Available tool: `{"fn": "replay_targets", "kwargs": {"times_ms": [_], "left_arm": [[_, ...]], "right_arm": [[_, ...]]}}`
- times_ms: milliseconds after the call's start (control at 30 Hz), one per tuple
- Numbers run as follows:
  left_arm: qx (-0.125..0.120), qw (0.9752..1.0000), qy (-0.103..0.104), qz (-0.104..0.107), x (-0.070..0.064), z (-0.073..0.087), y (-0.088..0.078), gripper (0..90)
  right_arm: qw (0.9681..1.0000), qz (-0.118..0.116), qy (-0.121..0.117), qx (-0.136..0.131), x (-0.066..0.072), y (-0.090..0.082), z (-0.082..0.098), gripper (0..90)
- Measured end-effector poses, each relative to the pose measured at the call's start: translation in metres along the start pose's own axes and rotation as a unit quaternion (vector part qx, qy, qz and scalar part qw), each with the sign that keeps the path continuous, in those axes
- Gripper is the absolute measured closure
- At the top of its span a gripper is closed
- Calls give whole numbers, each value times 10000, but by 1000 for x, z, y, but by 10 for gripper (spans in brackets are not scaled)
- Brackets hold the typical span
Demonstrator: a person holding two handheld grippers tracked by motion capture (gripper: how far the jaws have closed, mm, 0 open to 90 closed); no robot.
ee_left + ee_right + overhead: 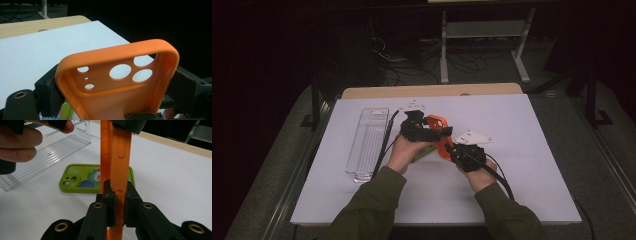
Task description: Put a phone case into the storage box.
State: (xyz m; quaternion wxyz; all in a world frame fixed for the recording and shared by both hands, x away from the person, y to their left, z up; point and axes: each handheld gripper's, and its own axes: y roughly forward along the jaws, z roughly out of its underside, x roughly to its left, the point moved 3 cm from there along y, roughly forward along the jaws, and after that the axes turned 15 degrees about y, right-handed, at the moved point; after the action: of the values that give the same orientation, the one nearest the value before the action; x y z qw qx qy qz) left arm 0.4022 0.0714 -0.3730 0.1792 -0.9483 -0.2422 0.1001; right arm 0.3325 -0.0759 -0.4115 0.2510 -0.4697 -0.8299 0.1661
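Both tools [428, 131] [455, 149] clamp orange case [439, 135] (held above table [522, 165]).

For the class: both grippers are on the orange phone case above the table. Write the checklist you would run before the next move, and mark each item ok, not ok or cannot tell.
1. Right gripper clamped on the orange case: ok, its jaws pinch the case's thin side wall.
2. Left gripper gripping the case across its width: ok, a jaw sits at each side wall by the camera holes.
3. Case lifted off the table: ok.
4. Green phone lying flat below, ready: ok, camera side up.
5. Clear tray out of the way: ok, it lies to the left.
6. Case free of twist or strain: cannot tell.
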Motion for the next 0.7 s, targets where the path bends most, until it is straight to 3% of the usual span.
{"fn": "replay_targets", "kwargs": {"times_ms": [433, 700], "left_arm": [[55, 10000, -10, 65, 0, 1, 2, 152], [122, 9998, 75, 133, -2, 2, 4, 158]], "right_arm": [[9998, -43, -88, 180, -3, 2, 1, 777], [9991, -230, -172, 325, -4, 1, 0, 551]]}}
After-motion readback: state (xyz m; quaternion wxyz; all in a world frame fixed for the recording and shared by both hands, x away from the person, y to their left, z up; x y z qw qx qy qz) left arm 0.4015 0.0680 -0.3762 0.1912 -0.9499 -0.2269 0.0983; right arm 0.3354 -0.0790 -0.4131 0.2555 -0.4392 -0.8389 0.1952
